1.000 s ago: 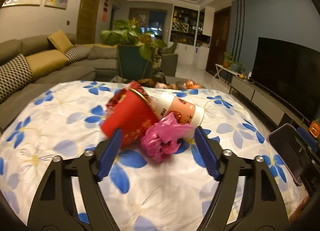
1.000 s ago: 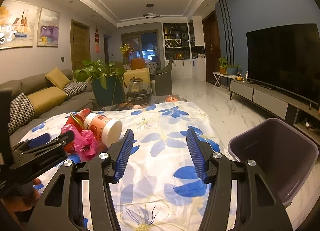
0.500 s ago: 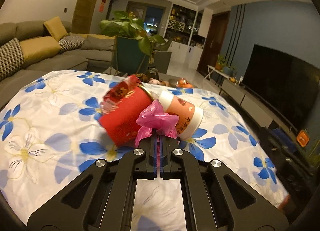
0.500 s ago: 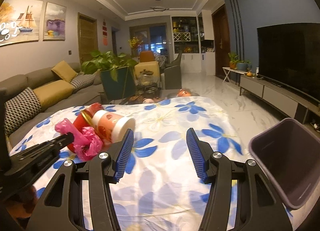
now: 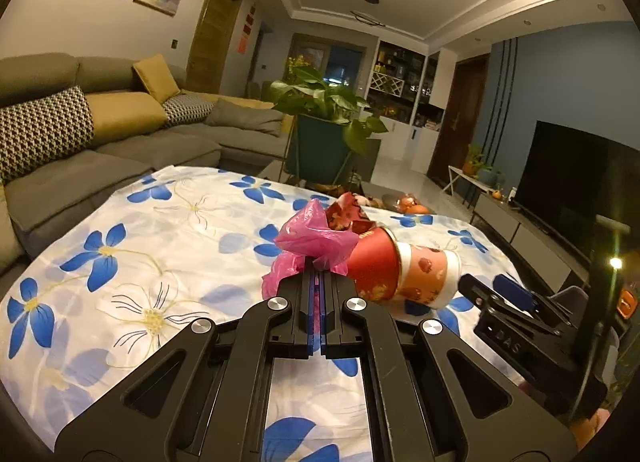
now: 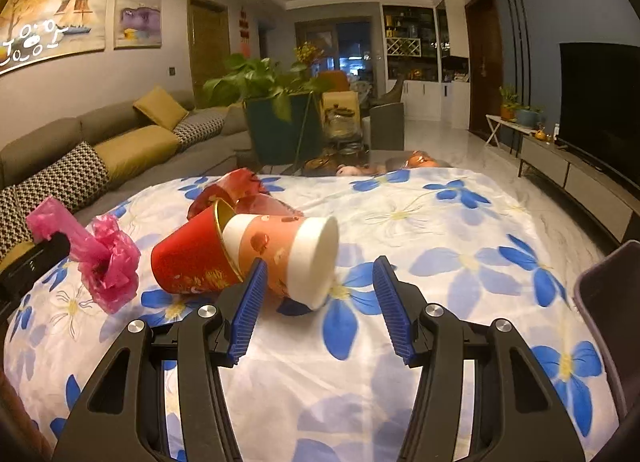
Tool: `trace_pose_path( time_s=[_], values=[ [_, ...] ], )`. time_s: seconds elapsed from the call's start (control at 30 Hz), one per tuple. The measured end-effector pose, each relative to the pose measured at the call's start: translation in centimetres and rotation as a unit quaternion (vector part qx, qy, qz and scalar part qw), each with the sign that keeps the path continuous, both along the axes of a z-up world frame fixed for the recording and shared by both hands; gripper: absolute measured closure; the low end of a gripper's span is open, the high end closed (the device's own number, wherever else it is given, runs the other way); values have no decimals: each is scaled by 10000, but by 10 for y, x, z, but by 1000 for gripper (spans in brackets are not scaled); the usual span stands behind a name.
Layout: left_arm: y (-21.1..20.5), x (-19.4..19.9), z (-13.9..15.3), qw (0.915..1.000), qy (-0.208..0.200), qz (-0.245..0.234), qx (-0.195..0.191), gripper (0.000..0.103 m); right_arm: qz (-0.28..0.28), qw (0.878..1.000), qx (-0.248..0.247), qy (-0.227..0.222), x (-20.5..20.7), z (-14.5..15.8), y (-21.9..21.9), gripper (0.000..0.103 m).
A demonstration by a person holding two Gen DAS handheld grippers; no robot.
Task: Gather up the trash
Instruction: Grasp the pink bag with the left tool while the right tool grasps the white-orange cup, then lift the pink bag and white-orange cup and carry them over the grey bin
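Lifting off the floral tablecloth since a second ago, the pink plastic bag is hanging pinched in the fully closed left gripper, while the wide-open, empty right gripper is nearing the toppled paper cup lying crosswise just ahead.

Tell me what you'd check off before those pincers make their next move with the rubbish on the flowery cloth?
1. Left gripper shut on the pink plastic bag: ok.
2. Bag lifted off the tablecloth: ok, it hangs from the fingers.
3. Right gripper open and empty: ok.
4. Orange-and-white cup lined up between its fingers: not ok, it sits just ahead, leftward.
5. Red cup separate from that cup: not ok, they are nested.
6. Bin within reach: cannot tell.
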State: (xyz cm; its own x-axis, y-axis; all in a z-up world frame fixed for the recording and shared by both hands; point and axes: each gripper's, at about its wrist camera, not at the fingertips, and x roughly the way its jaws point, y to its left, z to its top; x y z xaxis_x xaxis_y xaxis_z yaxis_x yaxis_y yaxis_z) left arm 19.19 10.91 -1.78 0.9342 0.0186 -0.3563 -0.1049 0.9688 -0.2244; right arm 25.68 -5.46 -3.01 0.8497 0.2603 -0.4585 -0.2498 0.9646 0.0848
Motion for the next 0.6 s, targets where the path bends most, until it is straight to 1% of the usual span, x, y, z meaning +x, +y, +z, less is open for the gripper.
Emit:
trace_pose_path(
  time_s=[0.17, 0.23, 0.3, 0.33, 0.4, 0.47, 0.6],
  values=[
    [5, 2, -6, 10000, 31, -42, -18, 103, 134, 9997, 3, 208, 15, -7, 11, 48],
    [6, 2, -7, 10000, 49, -54, -26, 103, 257, 9992, 34, 318, 19, -10, 15, 55],
    [7, 3, -9, 10000, 65, -50, -43, 103, 335, 9988, 60, 356, 18, -11, 17, 64],
    [7, 4, -10, 9999, 72, -54, -55, 103, 382, 9986, 100, 349, 17, -12, 16, 66],
    [7, 5, -11, 9999, 99, -55, -63, 103, 447, 9983, 181, 338, 16, -11, 14, 79],
    [7, 6, -13, 9999, 135, -64, -86, 103, 549, 9974, 262, 374, 14, -11, 13, 87],
    [4, 5, -15, 9998, 173, -68, -74, 103, 702, 9962, 381, 357, 7, -11, 12, 98]
  ],
)
